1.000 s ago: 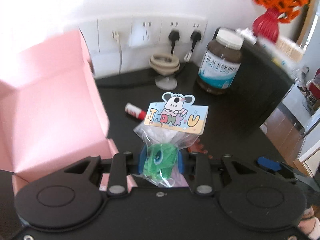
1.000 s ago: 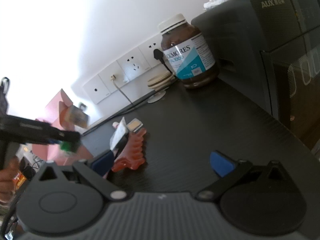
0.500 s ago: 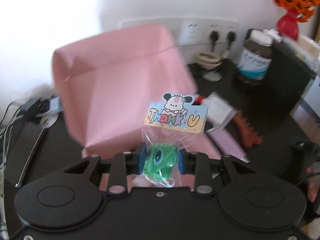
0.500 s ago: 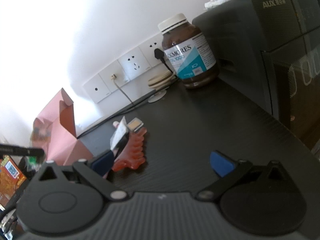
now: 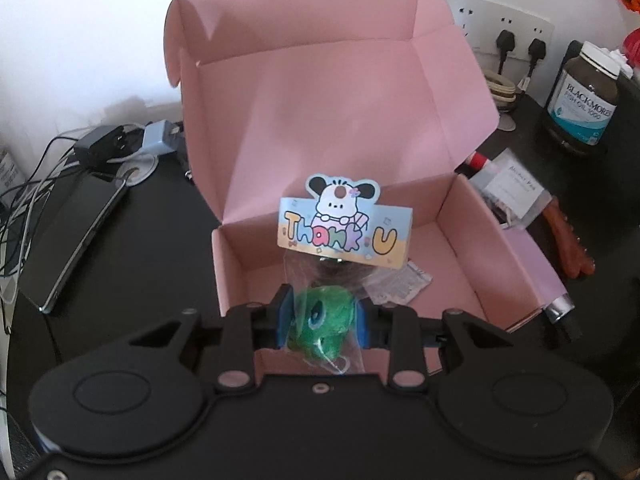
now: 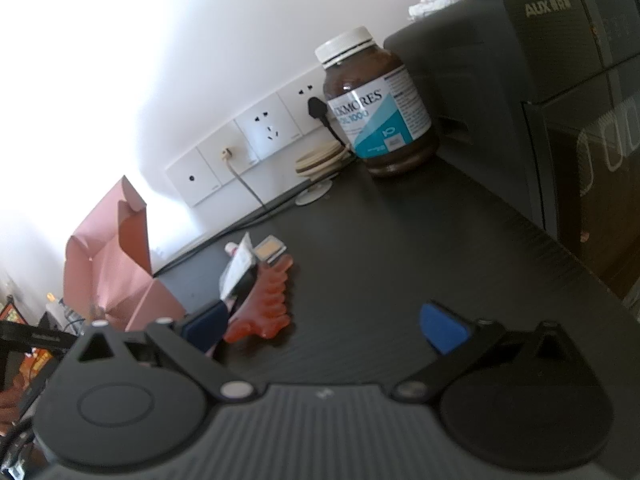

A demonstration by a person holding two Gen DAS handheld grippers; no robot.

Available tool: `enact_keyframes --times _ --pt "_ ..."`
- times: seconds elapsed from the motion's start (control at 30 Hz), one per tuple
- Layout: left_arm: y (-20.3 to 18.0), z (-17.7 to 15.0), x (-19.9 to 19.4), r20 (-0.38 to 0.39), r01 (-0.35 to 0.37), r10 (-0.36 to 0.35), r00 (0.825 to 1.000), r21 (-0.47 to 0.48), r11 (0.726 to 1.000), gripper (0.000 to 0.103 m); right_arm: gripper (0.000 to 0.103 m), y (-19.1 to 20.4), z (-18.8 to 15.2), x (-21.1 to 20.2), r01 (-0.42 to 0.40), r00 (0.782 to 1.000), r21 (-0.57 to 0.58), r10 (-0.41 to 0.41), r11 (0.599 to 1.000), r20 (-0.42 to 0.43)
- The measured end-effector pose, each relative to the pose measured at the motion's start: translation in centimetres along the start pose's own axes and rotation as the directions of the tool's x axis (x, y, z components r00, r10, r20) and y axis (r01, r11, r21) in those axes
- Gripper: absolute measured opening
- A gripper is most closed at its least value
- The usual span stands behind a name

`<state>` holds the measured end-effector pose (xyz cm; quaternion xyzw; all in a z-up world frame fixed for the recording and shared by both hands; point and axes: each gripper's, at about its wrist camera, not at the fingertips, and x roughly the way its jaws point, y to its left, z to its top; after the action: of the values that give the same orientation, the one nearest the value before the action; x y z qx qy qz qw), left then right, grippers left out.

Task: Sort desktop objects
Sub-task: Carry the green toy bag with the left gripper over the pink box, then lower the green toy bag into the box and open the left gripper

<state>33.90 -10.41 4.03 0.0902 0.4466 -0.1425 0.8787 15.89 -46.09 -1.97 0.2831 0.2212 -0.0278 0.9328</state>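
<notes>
Left hand-held gripper (image 5: 320, 322): pads clamp green toy bag (image 5: 320, 316), header card upright | pink box (image 5: 496, 280) open directly below-ahead | right hand-held gripper (image 6: 324, 326): jaws wide, empty, farther off.

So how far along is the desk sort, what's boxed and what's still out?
Done: one small packet lies in the pink box. In hand: the left gripper holds the bagged green toy over it. Left: red claw clip, sachets, fish-oil jar; right gripper is open.
</notes>
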Motion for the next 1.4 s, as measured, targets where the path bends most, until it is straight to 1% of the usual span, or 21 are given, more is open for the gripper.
enact_keyframes --times 0.13,0.4,0.47,0.53,0.63,0.7,0.83,0.87,0.93,1.07,1.13,1.23,1.33,1.37,1.4 --pt "0.2 -0.2 0.6 -0.012 -0.01 0.01 1.0 -0.013 1.0 0.031 0.102 0.1 0.0 0.0 0.001 1.0 -0.001 -0.001 1.0 0.0" --pt "0.7 -0.1 0.3 -0.041 -0.015 0.014 0.999 -0.041 0.999 0.031 0.102 0.0 -0.1 0.0 -0.001 1.0 0.003 0.001 1.0 0.003" --pt "0.7 0.0 -0.3 -0.024 -0.02 0.019 1.0 -0.032 0.999 0.031 0.102 0.0 -0.1 0.0 -0.002 1.0 0.005 0.002 1.0 0.003" --pt "0.7 0.0 -0.9 -0.009 -0.044 0.044 0.999 -0.017 0.999 0.031 0.102 0.1 -0.1 0.0 -0.001 1.0 0.005 0.001 1.0 0.005" --pt "0.6 -0.1 -0.4 -0.039 -0.058 0.058 0.998 -0.003 0.998 0.032 0.102 0.1 -0.1 0.0 -0.002 1.0 0.004 0.002 1.0 0.003" --pt "0.3 0.0 0.0 -0.041 -0.074 0.074 0.996 0.005 0.997 0.032 0.102 0.1 -0.1 0.0 -0.002 1.0 0.003 0.002 1.0 0.004" --pt "0.3 0.3 1.4 -0.083 -0.057 0.056 0.995 -0.011 0.998 0.033 0.102 0.1 -0.2 0.0 0.001 1.0 0.008 -0.001 1.0 0.008" --pt "0.1 0.3 1.7 -0.086 -0.063 0.063 0.994 -0.003 0.998 0.033 0.102 0.1 -0.2 0.1 0.002 1.0 0.008 -0.002 1.0 0.008" --pt "-0.4 0.3 2.2 -0.087 -0.079 0.08 0.993 0.018 0.997 0.033 0.102 0.1 -0.2 0.1 0.002 1.0 0.009 -0.002 1.0 0.008" --pt "-1.3 0.2 2.9 -0.092 -0.088 0.092 0.992 0.051 0.995 0.036 0.102 0.0 -0.1 0.1 0.0 1.0 0.009 0.0 1.0 0.008" --pt "-1.8 0.0 3.0 -0.086 -0.101 0.106 0.991 0.063 0.993 0.035 0.102 -0.1 -0.1 0.0 -0.002 1.0 0.009 0.002 1.0 0.008" --pt "-1.7 0.0 3.0 -0.084 -0.103 0.108 0.991 0.062 0.993 0.035 0.102 -0.2 -0.1 0.0 -0.004 1.0 0.011 0.004 1.0 0.01" --pt "-1.5 0.0 2.8 -0.09 -0.085 0.09 0.992 0.059 0.995 0.04 0.102 -0.2 -0.2 0.0 -0.007 1.0 0.011 0.007 1.0 0.011" --pt "-1.4 0.0 2.6 -0.093 -0.075 0.08 0.992 0.056 0.996 0.052 0.102 -0.2 -0.2 0.0 -0.008 1.0 0.011 0.008 1.0 0.01" --pt "-1.3 0.0 2.3 -0.089 -0.063 0.066 0.994 0.045 0.997 0.068 0.102 -0.2 -0.2 0.0 -0.008 1.0 0.011 0.008 1.0 0.01"
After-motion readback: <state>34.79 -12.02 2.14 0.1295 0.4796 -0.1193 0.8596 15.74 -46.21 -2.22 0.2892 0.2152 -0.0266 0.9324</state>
